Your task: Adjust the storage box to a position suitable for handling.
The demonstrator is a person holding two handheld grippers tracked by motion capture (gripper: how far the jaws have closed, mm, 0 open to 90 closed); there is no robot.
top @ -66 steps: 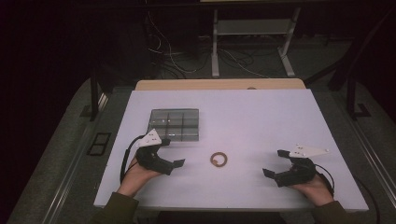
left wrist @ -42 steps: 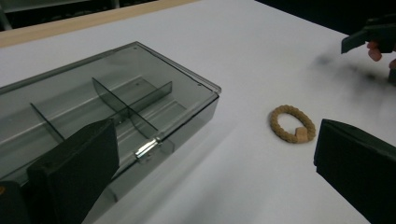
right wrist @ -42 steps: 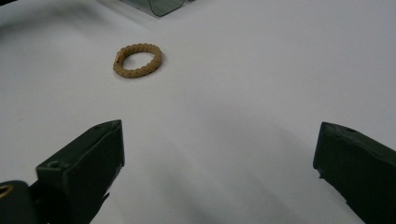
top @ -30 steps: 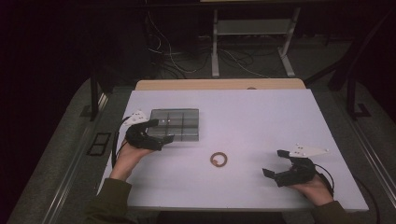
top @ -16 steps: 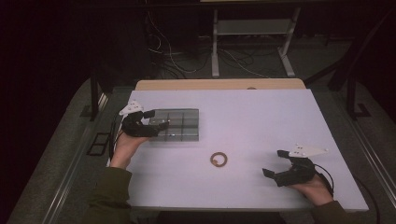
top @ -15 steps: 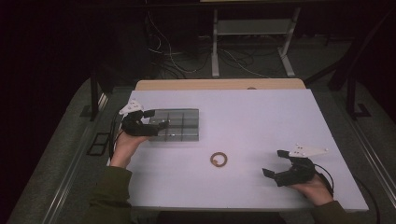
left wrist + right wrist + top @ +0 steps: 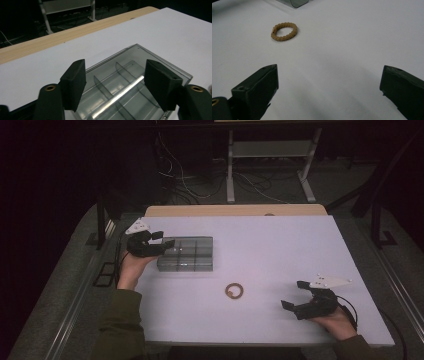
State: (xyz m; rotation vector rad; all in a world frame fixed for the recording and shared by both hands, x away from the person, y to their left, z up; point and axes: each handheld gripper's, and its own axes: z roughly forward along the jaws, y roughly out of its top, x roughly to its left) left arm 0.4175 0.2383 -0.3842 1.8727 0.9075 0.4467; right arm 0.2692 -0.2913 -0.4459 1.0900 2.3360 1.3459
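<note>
A clear plastic organizer box [image 7: 187, 253] with several compartments lies on the white table [image 7: 280, 250] at the left. My left gripper [image 7: 164, 239] hovers over the box's left end, jaws open; in the left gripper view the box [image 7: 140, 72] shows between and beyond the open jaws of my left gripper [image 7: 117, 80]. A tan braided ring [image 7: 234, 291] lies flat mid-table, in front of the box. My right gripper [image 7: 295, 295] rests near the front right, open and empty, right of the ring. The right gripper view has the ring [image 7: 284, 31] ahead and left of my right gripper [image 7: 329, 82].
A wooden strip [image 7: 235, 210] runs along the table's far edge. Beyond it stand a metal frame [image 7: 270, 155] and loose cables on the dark floor. A box corner [image 7: 297, 3] shows at the top of the right gripper view.
My left gripper has moved from the front left of the table, away from me, up to the box's left end. The right gripper and the ring have stayed put.
</note>
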